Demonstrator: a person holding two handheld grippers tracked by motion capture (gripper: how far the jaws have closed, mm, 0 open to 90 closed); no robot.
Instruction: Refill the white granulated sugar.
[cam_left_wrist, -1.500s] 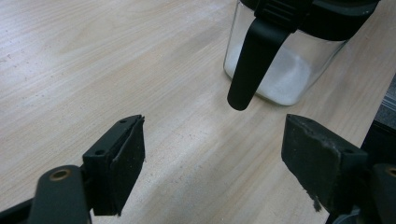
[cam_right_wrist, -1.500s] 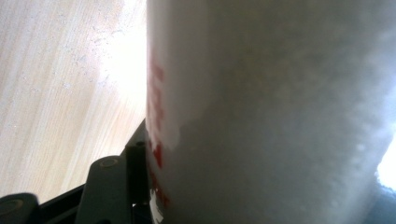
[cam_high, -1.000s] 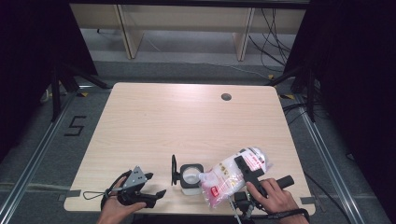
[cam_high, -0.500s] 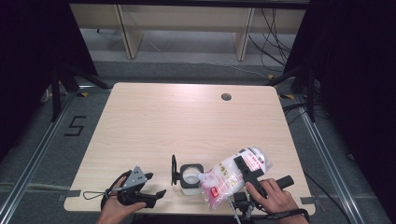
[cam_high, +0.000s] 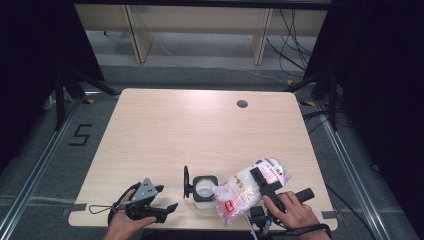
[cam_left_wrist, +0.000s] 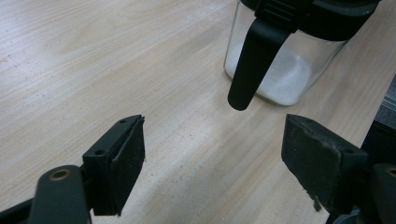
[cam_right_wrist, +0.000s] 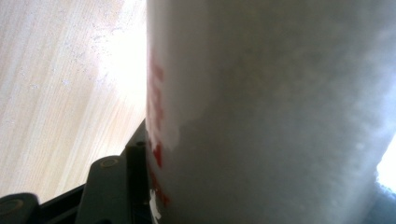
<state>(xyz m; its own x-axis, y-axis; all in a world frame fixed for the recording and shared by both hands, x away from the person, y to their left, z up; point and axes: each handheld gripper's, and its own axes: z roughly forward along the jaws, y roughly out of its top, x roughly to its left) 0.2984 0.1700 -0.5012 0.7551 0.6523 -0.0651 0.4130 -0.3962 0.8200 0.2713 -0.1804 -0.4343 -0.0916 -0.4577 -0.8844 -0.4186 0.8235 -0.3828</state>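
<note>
High view: a pale wooden table (cam_high: 165, 135) with a round cable hole (cam_high: 242, 104) toward 1 o'clock of its middle; the work sits along the near edge, at 6 o'clock. The right gripper (cam_high: 260, 181), held in the right hand (cam_high: 295, 212), clamps a clear plastic bag (cam_high: 250, 187) of white grains with red print; the bag lies tilted, its lower end pointing toward 8 o'clock and resting at the rim of a small square jar (cam_high: 204, 189); white grains show inside the jar. The jar's black lid (cam_high: 186, 182) stands open on edge at the jar's 9 o'clock side. The left gripper (cam_high: 165, 197) rests in the left hand (cam_high: 125, 222) on the table at the jar's 8 o'clock, near it but apart; a grey three-cornered plate sits on top of it.

Left gripper view: jaws stand wide with bare table between them; the jar (cam_left_wrist: 285, 70) is ahead at 1 o'clock, white grains in its bottom, a black latch (cam_left_wrist: 254, 60) hanging down its front.

Right gripper view: the bag (cam_right_wrist: 275, 116) presses close against the lens, white with red lettering along its left side; one black jaw lies against the bag at 7 o'clock; jaws part-way closed, gripping the bag.
</note>
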